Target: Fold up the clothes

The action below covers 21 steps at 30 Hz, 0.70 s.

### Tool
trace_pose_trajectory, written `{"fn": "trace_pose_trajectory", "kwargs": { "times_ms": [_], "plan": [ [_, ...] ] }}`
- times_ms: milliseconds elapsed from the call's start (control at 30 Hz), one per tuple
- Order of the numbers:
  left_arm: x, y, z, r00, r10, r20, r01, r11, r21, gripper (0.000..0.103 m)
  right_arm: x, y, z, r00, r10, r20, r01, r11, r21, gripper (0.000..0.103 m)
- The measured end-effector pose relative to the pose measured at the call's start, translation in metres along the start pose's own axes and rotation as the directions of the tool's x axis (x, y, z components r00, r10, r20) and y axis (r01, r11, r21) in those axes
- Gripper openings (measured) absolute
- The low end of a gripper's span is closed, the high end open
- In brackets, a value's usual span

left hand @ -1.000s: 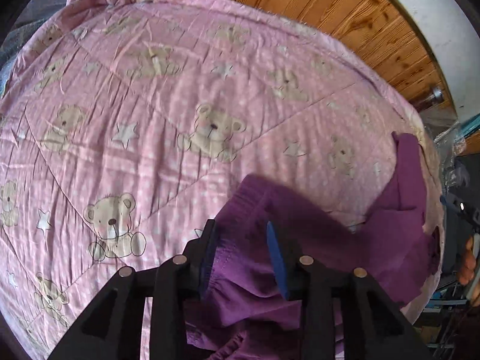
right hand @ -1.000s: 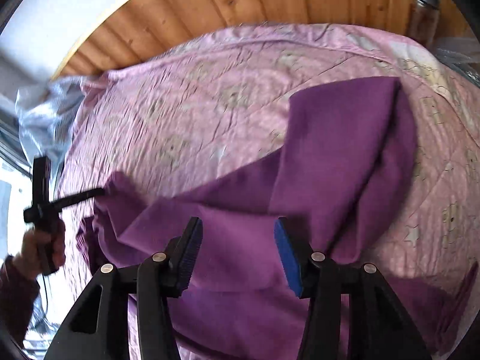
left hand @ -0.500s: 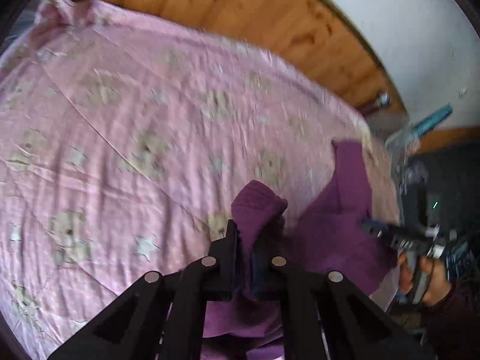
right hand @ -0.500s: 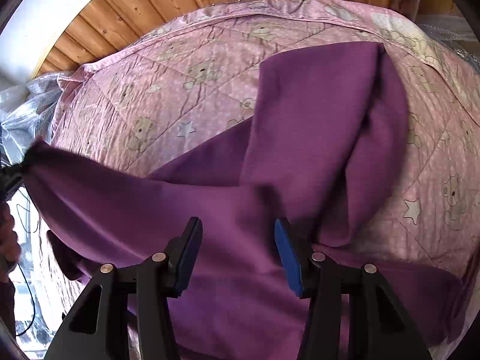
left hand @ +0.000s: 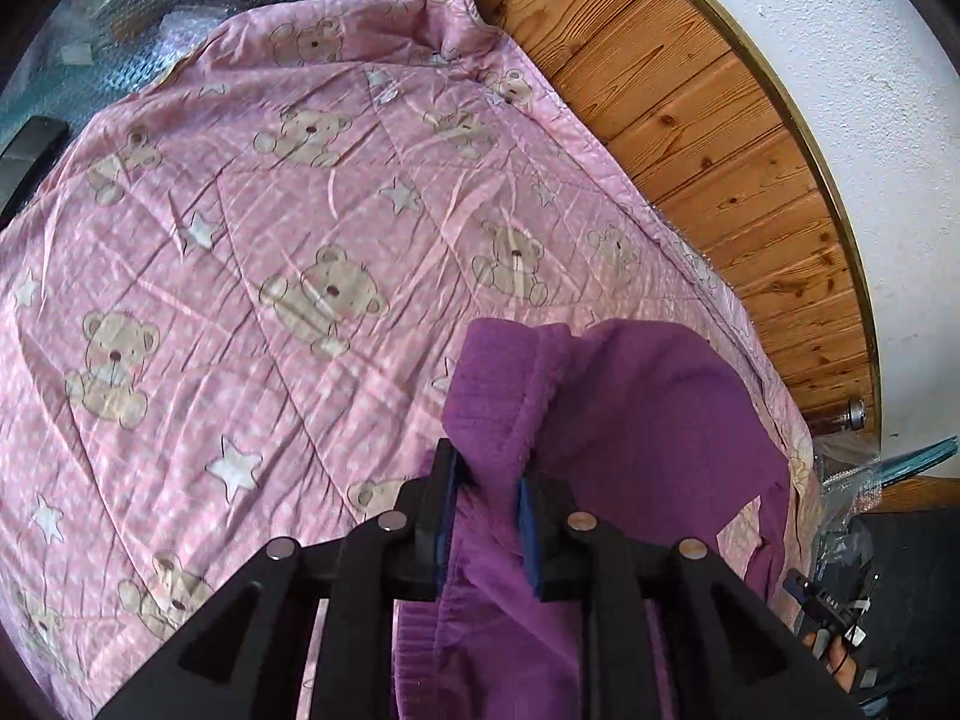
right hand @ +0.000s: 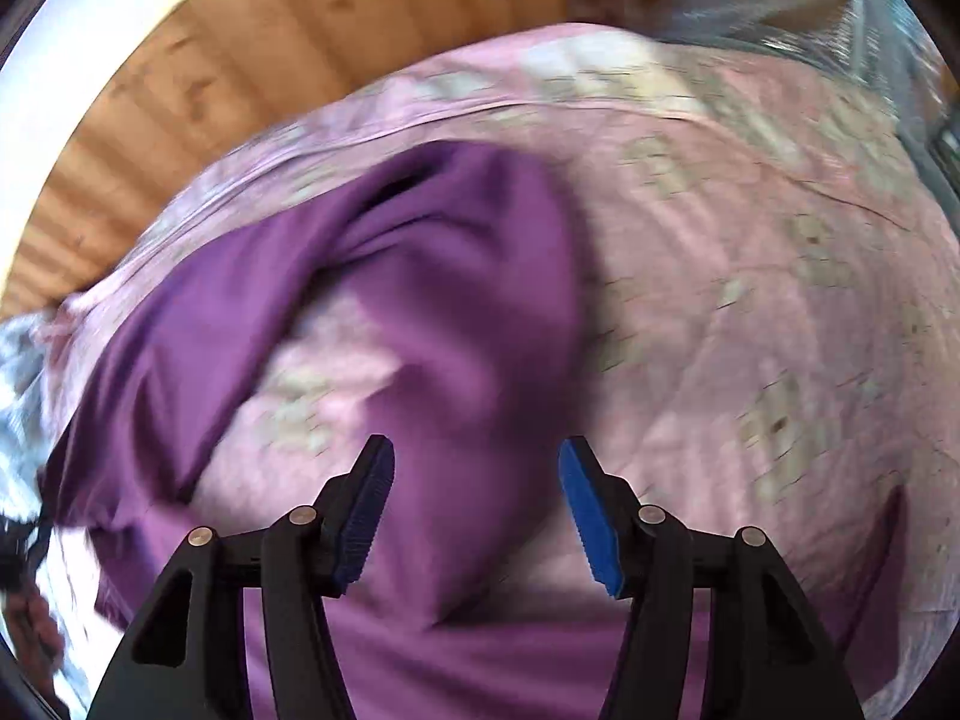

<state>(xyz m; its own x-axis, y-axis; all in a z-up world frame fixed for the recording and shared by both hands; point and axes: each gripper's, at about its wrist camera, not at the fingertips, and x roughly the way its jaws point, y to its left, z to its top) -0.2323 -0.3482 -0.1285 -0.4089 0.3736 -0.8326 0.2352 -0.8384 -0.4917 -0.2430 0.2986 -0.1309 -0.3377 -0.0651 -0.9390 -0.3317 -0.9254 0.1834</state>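
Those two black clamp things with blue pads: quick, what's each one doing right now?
Left gripper: shut on the purple fleece garment, pinching a bunched fold.
Right gripper: open, holding nothing, with the garment lying below it.

Bed covered by pink teddy-bear quilt (left hand: 288, 252); purple garment (left hand: 660, 408) lies partly on quilt, near wooden wall-side edge.

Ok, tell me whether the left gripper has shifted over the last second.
Yes. The left gripper, shut on the purple garment, has swung toward the wooden wall; the teddy-bear quilt's far corner now shows.
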Motion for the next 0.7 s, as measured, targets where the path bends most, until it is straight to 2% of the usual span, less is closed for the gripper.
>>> {"fn": "trace_pose_trajectory", "kwargs": {
  "times_ms": [33,67,133,167,200,300,367,400,467,500,533,567,600,667,700],
  "plan": [
    [0.002,-0.002,-0.006,1.0,0.004,-0.007,-0.004,1.0,0.003,0.022,0.01,-0.009,0.007,1.0,-0.017,-0.012,0.017,1.0,0.019,0.059],
    [0.005,-0.004,-0.011,1.0,0.006,-0.015,-0.006,1.0,0.006,0.022,0.021,-0.013,0.011,0.999,0.002,-0.043,0.0,0.999,0.034,0.059],
    [0.009,-0.007,-0.018,0.999,0.023,-0.026,-0.022,1.0,0.009,0.023,0.038,-0.015,0.014,0.989,0.1,-0.106,-0.092,0.993,0.073,0.059],
    [0.009,-0.007,-0.021,0.999,0.032,-0.024,-0.032,0.999,0.005,0.023,0.039,-0.012,0.012,0.981,0.164,-0.107,-0.155,0.984,0.091,0.059],
    [0.009,-0.007,-0.023,0.999,0.041,-0.018,-0.041,0.999,-0.001,0.023,0.038,-0.009,0.009,0.976,0.191,-0.107,-0.182,0.979,0.087,0.059],
    [0.005,-0.006,-0.02,0.999,0.039,0.03,-0.038,0.999,-0.032,0.023,0.039,0.004,-0.004,0.974,0.179,-0.137,-0.177,0.984,0.028,0.059],
    [0.009,-0.009,-0.012,0.999,0.033,0.038,-0.032,0.999,-0.03,0.023,0.039,0.013,-0.013,0.973,0.169,-0.156,-0.173,0.985,-0.012,0.021],
    [0.013,-0.013,-0.006,0.999,0.031,0.036,-0.031,0.999,-0.012,0.023,0.035,0.016,-0.012,0.979,0.141,-0.148,-0.15,0.988,-0.047,0.008],
    [0.02,-0.024,0.005,0.999,0.027,0.034,-0.029,0.999,0.035,0.023,0.0,0.019,0.007,1.0,-0.004,-0.012,0.002,0.987,-0.161,0.007],
    [0.02,-0.032,0.012,0.998,0.037,0.053,-0.041,0.997,0.065,0.018,-0.025,0.021,0.02,0.993,-0.081,0.083,0.097,0.972,-0.214,0.007],
    [0.018,-0.039,0.021,0.996,0.041,0.078,-0.048,0.995,0.084,0.01,-0.054,0.024,0.031,0.972,-0.145,0.185,0.191,0.946,-0.262,0.007],
    [0.013,-0.046,0.031,0.994,0.037,0.103,-0.047,0.995,0.093,0.009,-0.082,0.028,0.04,0.938,-0.2,0.284,0.287,0.907,-0.308,0.007],
    [0.009,-0.05,0.042,0.992,0.035,0.121,-0.047,0.994,0.095,0.008,-0.104,0.032,0.043,0.889,-0.261,0.377,0.399,0.845,-0.355,0.007],
    [0.003,-0.057,0.062,0.989,0.038,0.143,-0.052,0.994,0.095,0.008,-0.121,0.035,0.036,0.776,-0.355,0.521,0.594,0.688,-0.417,0.009],
    [0.006,-0.058,0.067,0.99,0.054,0.133,-0.067,0.993,0.099,0.008,-0.116,0.027,0.031,0.74,-0.395,0.544,0.65,0.627,-0.429,0.017]
  ]
}}
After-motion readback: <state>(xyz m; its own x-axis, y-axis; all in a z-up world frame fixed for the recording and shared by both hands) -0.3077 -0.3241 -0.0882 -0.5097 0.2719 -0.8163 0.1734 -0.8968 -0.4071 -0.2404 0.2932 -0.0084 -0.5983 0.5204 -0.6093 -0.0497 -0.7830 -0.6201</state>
